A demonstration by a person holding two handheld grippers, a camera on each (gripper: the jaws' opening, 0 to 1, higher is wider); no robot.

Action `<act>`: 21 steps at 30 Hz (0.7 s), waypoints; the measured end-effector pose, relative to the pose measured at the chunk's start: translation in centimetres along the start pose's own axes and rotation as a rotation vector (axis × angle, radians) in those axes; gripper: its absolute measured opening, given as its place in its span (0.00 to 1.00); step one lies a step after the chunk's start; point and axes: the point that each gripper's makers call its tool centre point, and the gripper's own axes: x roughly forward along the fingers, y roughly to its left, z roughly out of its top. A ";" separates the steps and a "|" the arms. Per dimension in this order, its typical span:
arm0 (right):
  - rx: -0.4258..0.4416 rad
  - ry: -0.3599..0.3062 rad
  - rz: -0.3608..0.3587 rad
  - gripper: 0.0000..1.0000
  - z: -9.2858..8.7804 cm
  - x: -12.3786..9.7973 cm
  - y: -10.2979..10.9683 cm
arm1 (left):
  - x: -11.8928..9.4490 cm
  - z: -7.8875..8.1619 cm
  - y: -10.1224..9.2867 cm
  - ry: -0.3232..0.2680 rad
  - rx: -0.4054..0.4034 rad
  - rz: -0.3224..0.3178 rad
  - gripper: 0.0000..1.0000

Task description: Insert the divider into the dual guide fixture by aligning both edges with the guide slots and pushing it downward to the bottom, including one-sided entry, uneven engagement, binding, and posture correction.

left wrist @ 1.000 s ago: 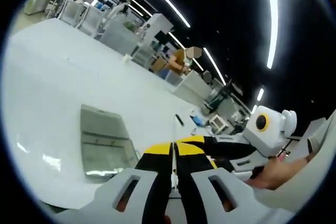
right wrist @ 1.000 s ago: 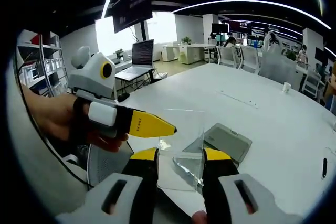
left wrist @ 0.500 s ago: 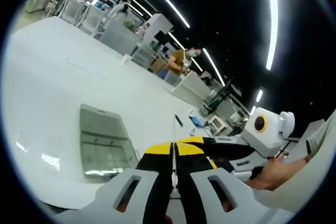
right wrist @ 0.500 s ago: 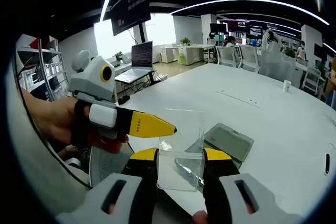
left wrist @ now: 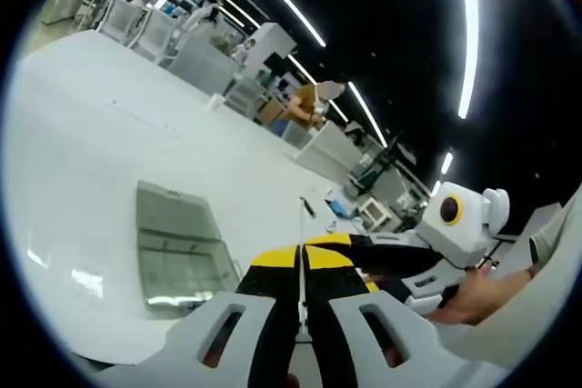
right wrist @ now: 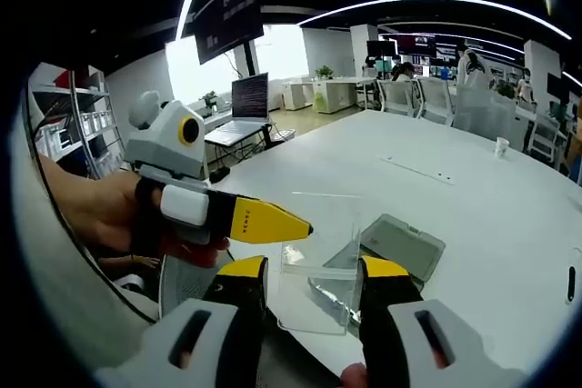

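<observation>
The divider [right wrist: 318, 261] is a clear thin plate held in the air above the near edge of the white table [right wrist: 473, 188]. In the left gripper view it shows edge-on as a thin line [left wrist: 301, 224], with my left gripper [left wrist: 301, 256] shut on it. The same left gripper [right wrist: 305, 224] reaches in from the left in the right gripper view, its yellow tips pinching the plate's upper left corner. My right gripper [right wrist: 314, 274] stands open, its jaws flanking the plate's two side edges with small gaps. The clear guide fixture [left wrist: 177, 247] [right wrist: 400, 247] lies on the table beyond.
A hand [right wrist: 100, 215] holds the left gripper; another hand [left wrist: 473, 293] holds the right gripper [left wrist: 368, 261]. A paper cup [right wrist: 501, 146] stands far across the table. Office chairs, desks and people are in the background.
The right gripper's jaws have spread slightly and now stand off the divider's side edges. The left gripper keeps its hold; both views shifted only a little.
</observation>
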 end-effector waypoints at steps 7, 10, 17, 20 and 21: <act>0.000 0.011 0.027 0.38 -0.2 -0.4 -0.5 | -0.1 0.1 -0.3 0.006 -0.004 -0.040 0.00; 0.000 0.021 0.060 0.38 -0.3 -0.5 -0.4 | -0.2 0.2 -0.3 0.011 -0.005 -0.054 0.00; 0.020 0.024 0.134 0.38 -0.4 -0.9 -0.3 | -0.3 0.4 -0.4 0.019 0.011 -0.080 0.00; 0.023 0.028 0.163 0.37 -0.3 -1.1 -0.3 | -0.4 0.5 -0.4 0.020 0.006 -0.091 0.00; 0.020 0.028 0.167 0.37 -0.3 -1.2 -0.4 | -0.5 0.5 -0.5 0.020 0.005 -0.096 0.00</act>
